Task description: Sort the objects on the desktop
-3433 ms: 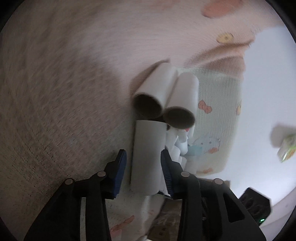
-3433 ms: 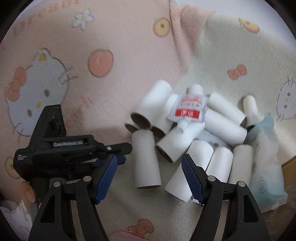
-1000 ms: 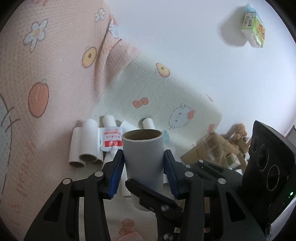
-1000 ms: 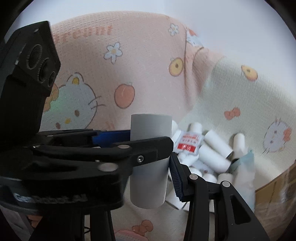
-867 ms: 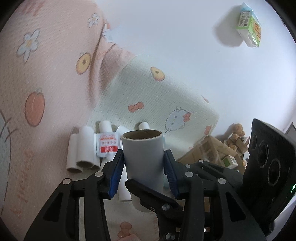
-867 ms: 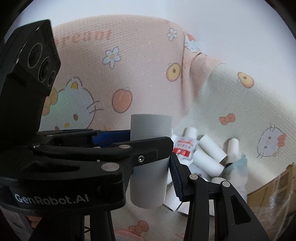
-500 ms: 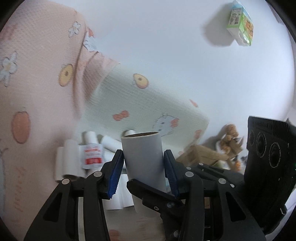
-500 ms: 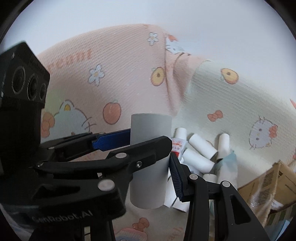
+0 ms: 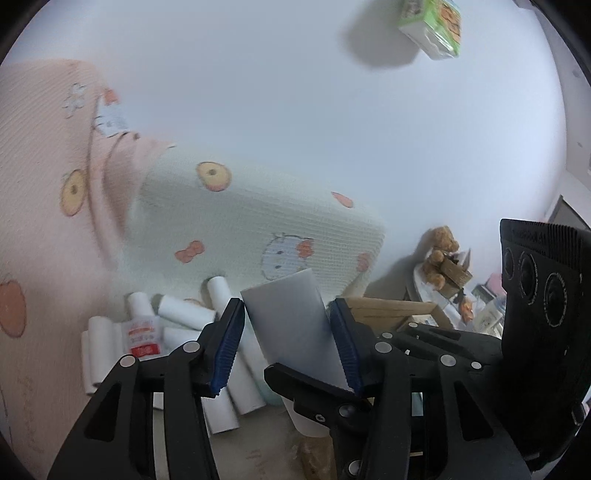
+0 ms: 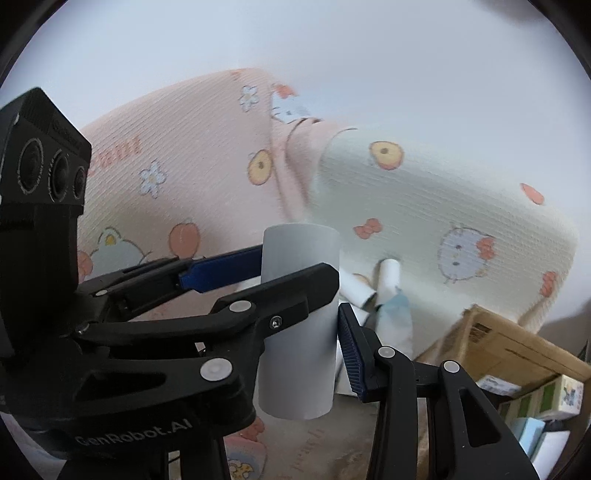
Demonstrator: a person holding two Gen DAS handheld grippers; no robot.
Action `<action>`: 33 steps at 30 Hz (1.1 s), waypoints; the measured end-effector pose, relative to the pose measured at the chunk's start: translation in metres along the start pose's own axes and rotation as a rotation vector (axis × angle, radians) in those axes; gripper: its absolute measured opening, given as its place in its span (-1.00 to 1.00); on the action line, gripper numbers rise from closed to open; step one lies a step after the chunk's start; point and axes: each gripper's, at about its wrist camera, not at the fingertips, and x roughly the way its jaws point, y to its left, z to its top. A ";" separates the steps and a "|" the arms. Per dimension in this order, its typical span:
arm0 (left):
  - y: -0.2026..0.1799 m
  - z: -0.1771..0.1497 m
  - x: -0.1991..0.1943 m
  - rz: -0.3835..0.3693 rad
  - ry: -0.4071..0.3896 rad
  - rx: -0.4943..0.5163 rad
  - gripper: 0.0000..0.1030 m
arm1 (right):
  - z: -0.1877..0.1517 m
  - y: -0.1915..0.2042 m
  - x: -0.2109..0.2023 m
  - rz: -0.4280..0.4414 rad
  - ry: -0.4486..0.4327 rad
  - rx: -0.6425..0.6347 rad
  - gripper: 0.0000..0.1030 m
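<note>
The handover looks nearly done: the left gripper (image 9: 288, 345) should back off straight so it does not knock the cardboard tube (image 10: 298, 325), low in mid-frame. Its jaws have just been opening and stand clear of the tube between them. The right gripper (image 10: 299, 332) clamps it, half-closed.

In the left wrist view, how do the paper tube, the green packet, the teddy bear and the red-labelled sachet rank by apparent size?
1. paper tube, though nearness to the camera enlarges it.
2. green packet.
3. teddy bear and sachet look alike; unranked.
</note>
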 end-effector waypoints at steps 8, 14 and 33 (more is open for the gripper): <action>-0.044 0.007 0.027 -0.059 0.065 0.085 0.01 | -0.006 -0.041 -0.021 -0.046 0.016 0.074 -0.24; -0.075 0.008 0.047 -0.100 0.103 0.185 -0.01 | -0.014 -0.066 -0.034 -0.122 0.033 0.079 -0.23; -0.120 0.004 0.150 -0.201 0.379 0.274 -0.02 | -0.041 -0.161 -0.013 -0.155 0.207 0.249 -0.22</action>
